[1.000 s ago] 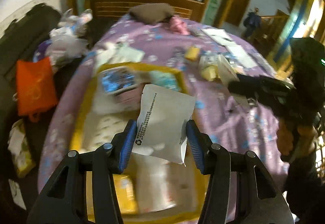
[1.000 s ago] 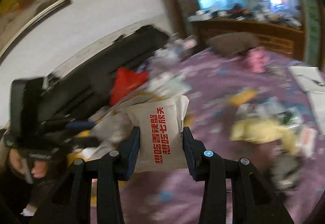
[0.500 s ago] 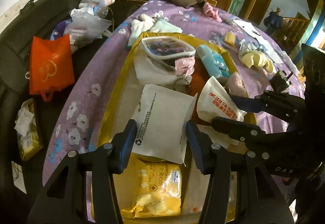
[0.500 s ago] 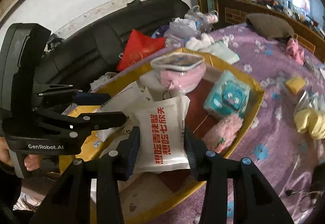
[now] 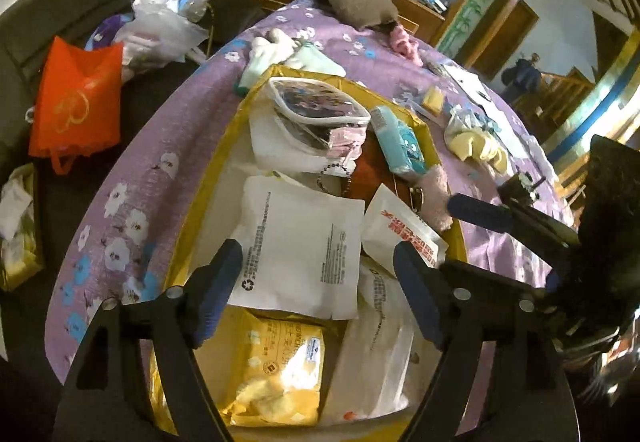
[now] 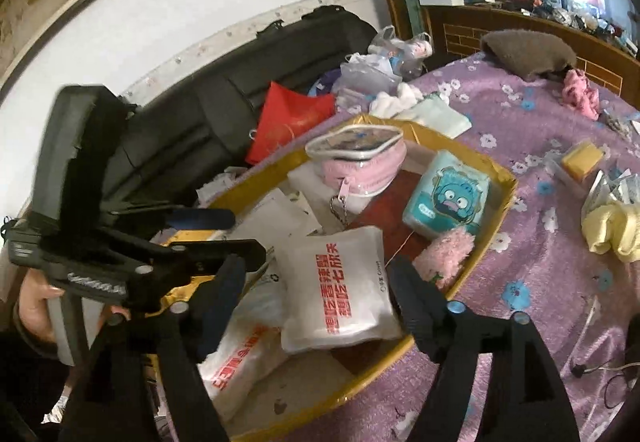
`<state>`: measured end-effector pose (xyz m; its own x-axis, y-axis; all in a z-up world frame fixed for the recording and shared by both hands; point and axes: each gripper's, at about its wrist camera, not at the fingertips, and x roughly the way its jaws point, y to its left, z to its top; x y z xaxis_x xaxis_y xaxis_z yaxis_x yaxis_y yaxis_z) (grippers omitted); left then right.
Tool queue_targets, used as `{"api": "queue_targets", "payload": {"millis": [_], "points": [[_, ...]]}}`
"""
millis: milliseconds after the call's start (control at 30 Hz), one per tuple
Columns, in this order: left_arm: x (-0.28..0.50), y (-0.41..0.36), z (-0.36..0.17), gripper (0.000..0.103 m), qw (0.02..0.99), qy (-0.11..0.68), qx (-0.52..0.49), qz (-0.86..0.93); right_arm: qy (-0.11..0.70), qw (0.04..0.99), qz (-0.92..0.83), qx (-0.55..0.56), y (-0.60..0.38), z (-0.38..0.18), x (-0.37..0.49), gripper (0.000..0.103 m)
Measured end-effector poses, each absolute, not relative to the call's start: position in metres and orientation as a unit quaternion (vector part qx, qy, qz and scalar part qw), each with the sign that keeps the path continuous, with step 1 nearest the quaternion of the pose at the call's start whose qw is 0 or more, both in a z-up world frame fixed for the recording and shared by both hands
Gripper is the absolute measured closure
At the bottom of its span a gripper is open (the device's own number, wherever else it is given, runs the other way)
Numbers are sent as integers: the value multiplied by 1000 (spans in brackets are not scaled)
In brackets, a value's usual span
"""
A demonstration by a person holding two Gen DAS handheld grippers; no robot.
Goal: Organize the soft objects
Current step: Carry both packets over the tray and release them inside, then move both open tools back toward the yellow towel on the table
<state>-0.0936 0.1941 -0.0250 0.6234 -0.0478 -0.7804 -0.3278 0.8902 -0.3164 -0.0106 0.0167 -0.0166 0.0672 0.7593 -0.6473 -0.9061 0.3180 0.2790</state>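
Both grippers are hanging over the shallow gold cardboard tray [image 5: 208, 177] that is lying on the purple flowered cloth [image 5: 160, 145].

The left gripper [image 5: 318, 274] is spreading its jaws, and the flat white printed packet [image 5: 304, 246] is lying between them inside the tray, its edges clear of both blue pads. That packet is resting partly on a yellow crinkled pack [image 5: 276, 366] at the tray's near end.

The right gripper [image 6: 316, 284] is likewise opening its jaws; the puffy white pouch with red lettering [image 6: 336, 286] is sitting between them in the tray, released, leaning on another white red-lettered bag [image 6: 240, 358].

Further along the tray, a pink zip pouch with a clear lid [image 6: 356, 161] and a turquoise cartoon tissue pack [image 6: 448, 197] are lying side by side, with a pink fluffy item [image 6: 444, 254] near the tray's right wall. Pale yellow cloth [image 6: 612, 230] is lying outside the tray on the purple cloth.
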Motion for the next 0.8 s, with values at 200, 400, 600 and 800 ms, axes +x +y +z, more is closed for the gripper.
{"api": "queue_targets", "payload": {"millis": [200,400,600,800], "points": [[-102,184,2,24,897,378,-205,104,400,678,616,-10,1,-3,6,24],[-108,170,34,24,915,334,-208,92,389,689,611,8,-24,15,22,24],[-75,133,56,22,907,317,-274,-38,330,764,553,35,-83,55,67,24],[-7,75,44,21,886,386,-239,-95,292,832,465,78,-147,52,124,24]]}}
